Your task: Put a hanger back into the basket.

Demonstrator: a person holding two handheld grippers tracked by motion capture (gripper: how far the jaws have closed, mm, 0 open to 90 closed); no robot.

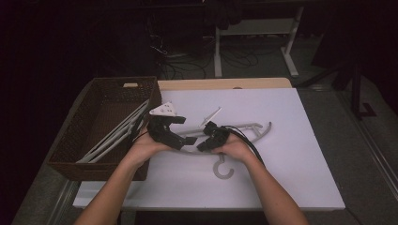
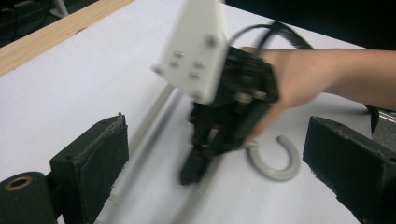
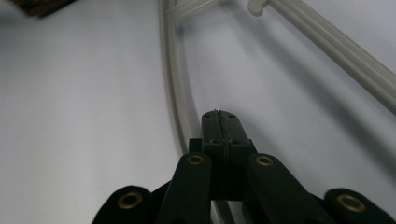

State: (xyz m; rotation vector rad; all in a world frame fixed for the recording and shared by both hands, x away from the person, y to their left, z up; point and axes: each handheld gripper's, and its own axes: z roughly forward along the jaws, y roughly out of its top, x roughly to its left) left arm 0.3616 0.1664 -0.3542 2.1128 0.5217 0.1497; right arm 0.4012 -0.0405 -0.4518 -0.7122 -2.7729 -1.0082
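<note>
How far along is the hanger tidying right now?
Done: pale plastic hangers already lie in the brown wicker basket. In hand: the right hand-held gripper is shut beside the grey plastic hanger on the white table; the left hand-held gripper is open. Left: basketing it.

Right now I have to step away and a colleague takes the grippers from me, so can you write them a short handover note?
Left gripper: open, jaws wide apart, poised over the grey hanger on the white board, gripping nothing.
Right gripper: jaws pressed shut right by the hanger's curved bar near its hook; whether they pinch the bar cannot be told.
Wicker basket stands at the board's left edge, with white hangers already in it.
Done: some hangers are in the basket.
Left: probably lift this hanger and place it in the basket too.
</note>
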